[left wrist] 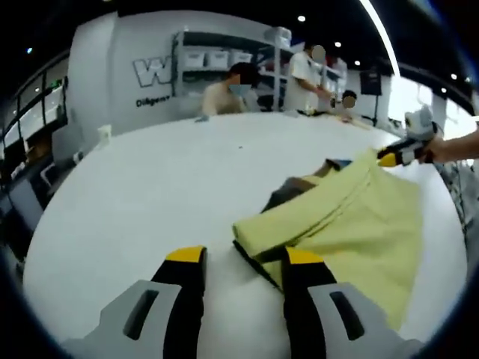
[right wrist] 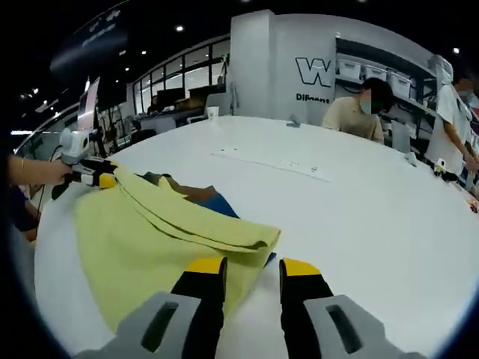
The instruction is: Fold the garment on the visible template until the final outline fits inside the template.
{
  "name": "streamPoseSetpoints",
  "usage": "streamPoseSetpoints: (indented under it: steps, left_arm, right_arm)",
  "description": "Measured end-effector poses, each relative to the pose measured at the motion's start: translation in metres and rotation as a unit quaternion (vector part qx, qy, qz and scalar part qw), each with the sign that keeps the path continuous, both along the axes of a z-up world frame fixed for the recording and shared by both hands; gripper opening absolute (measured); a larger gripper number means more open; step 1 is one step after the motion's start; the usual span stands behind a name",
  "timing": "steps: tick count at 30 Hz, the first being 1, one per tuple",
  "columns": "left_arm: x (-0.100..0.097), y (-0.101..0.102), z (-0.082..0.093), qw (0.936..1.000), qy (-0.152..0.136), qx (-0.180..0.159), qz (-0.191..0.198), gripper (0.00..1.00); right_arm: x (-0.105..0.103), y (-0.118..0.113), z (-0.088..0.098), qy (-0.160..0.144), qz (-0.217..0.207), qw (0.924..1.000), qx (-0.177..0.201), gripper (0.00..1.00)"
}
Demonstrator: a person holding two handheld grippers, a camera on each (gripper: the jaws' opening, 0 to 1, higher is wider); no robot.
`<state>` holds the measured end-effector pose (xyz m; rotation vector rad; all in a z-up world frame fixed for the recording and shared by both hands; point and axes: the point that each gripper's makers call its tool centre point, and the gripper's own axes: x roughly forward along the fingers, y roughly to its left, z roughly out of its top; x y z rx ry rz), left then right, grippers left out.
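Observation:
A pale yellow garment [left wrist: 352, 224] lies on the white table [left wrist: 150, 187], folded over into a long ridge. Its near folded corner sits just ahead of my left gripper [left wrist: 245, 256], whose jaws stand apart with nothing between them. At the garment's far raised corner, a hand holds my right gripper [left wrist: 393, 157]. In the right gripper view the yellow garment [right wrist: 150, 239] reaches the tips of my right gripper [right wrist: 252, 266], whose jaws are apart. My left gripper [right wrist: 105, 179] touches the far corner. A dark brown and blue sheet [right wrist: 202, 196] pokes out beneath the garment.
Several people [left wrist: 228, 93] are at the table's far side, in front of a shelf with bins [left wrist: 224, 60]. Small items [right wrist: 269, 161] lie in a line on the table. A broad white table surface stretches left of the garment [left wrist: 135, 172].

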<state>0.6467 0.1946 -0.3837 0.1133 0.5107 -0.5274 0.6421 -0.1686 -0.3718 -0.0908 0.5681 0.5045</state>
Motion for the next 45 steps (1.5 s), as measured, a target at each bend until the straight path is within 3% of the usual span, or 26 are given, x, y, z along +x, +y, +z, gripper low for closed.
streamPoseSetpoints:
  steps: [4, 6, 9, 12, 13, 17, 25, 29, 33, 40, 45]
  left_arm:
    - [0.009, -0.005, 0.001, 1.0000, -0.001, 0.003, -0.008, 0.37]
    - [0.024, -0.002, 0.008, 0.9994, -0.019, -0.009, 0.028, 0.33]
    - [0.034, 0.003, 0.017, 0.9966, -0.021, -0.037, 0.070, 0.21]
    - [0.036, 0.002, 0.023, 0.9956, -0.027, -0.040, 0.080, 0.20]
    - [0.035, 0.001, 0.021, 0.9948, -0.016, -0.054, 0.085, 0.17]
    - [0.029, 0.007, 0.020, 0.9946, -0.007, -0.052, 0.090, 0.16]
    - [-0.007, 0.009, 0.018, 0.9933, 0.029, -0.065, 0.090, 0.18]
    - [-0.033, 0.003, 0.016, 0.9943, 0.036, -0.062, 0.079, 0.22]
    - [-0.058, -0.005, 0.016, 0.9967, 0.035, -0.056, 0.047, 0.25]
    - [-0.103, -0.028, 0.007, 0.9977, 0.058, -0.034, 0.010, 0.22]
    - [-0.120, -0.024, 0.001, 0.9967, 0.073, -0.036, 0.008, 0.23]
  right_arm:
    - [0.016, -0.003, -0.004, 0.007, -0.027, 0.9994, 0.019, 0.23]
    - [0.025, 0.000, 0.000, 0.003, -0.046, 0.9979, 0.046, 0.20]
    - [0.034, 0.003, 0.012, 0.002, -0.067, 0.9943, 0.084, 0.19]
    - [0.038, 0.006, 0.014, -0.001, -0.054, 0.9956, 0.077, 0.19]
    - [0.037, 0.007, 0.018, -0.002, -0.055, 0.9956, 0.075, 0.19]
    - [0.040, 0.005, 0.022, -0.003, -0.066, 0.9946, 0.080, 0.19]
    - [0.022, 0.008, 0.012, 0.015, -0.054, 0.9963, 0.065, 0.18]
    - [0.003, 0.018, 0.009, 0.026, -0.024, 0.9972, 0.065, 0.22]
    - [-0.024, 0.031, 0.002, 0.034, 0.029, 0.9988, 0.020, 0.22]
    - [-0.056, 0.035, -0.007, 0.052, 0.032, 0.9981, 0.004, 0.24]
    - [-0.072, 0.029, -0.010, 0.057, 0.029, 0.9979, 0.000, 0.25]
